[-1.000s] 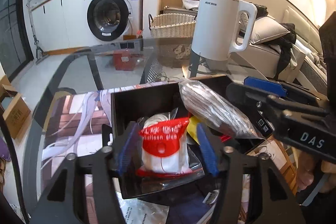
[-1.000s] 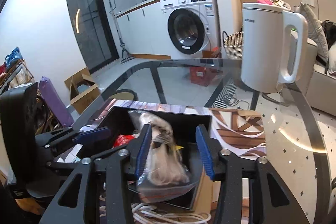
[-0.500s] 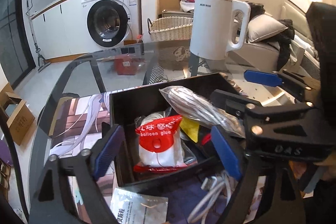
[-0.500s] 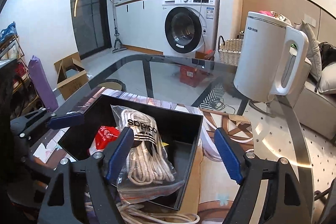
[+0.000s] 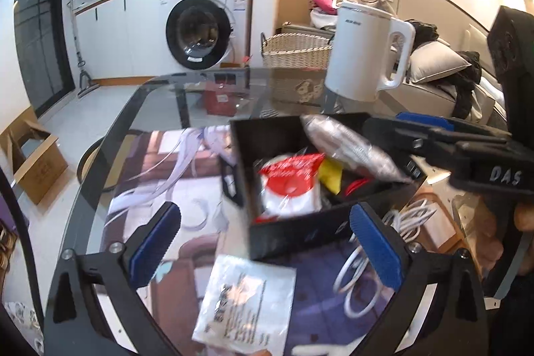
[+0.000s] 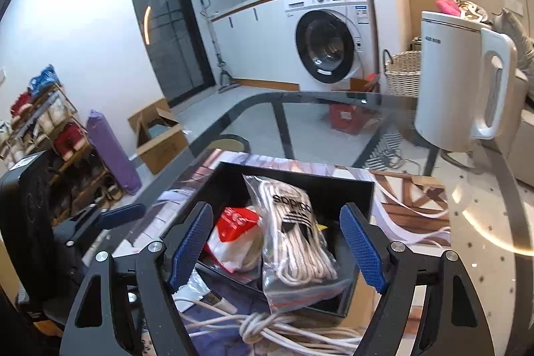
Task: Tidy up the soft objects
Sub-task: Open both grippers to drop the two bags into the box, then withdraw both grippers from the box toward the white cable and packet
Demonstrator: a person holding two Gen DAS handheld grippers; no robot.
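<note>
A black box (image 5: 300,231) stands on the glass table (image 5: 160,109). In it lie a red-and-white glue bag (image 5: 287,186) and a clear bag of white laces (image 5: 347,149). My left gripper (image 5: 267,239) hovers just short of the box's near wall. Its jaws are opening wide and hold nothing. A silvery packet (image 5: 247,299) lies on the mat below it. My right gripper (image 6: 277,246) is open around the lace bag (image 6: 293,239), its pads clear of it. That bag leans over the wall of the box (image 6: 333,186), beside the red bag (image 6: 233,222).
A white kettle (image 6: 460,89) stands at the table's far right. Loose white cable (image 6: 267,329) lies in front of the box, also seen as cable (image 5: 353,276) in the left wrist view. Beyond the table are a wicker basket (image 5: 293,50), a washing machine and cardboard boxes.
Both grippers opened and let go of their bags, which stay in the box. The left gripper drew back from the box, so the silvery packet now shows below it.
</note>
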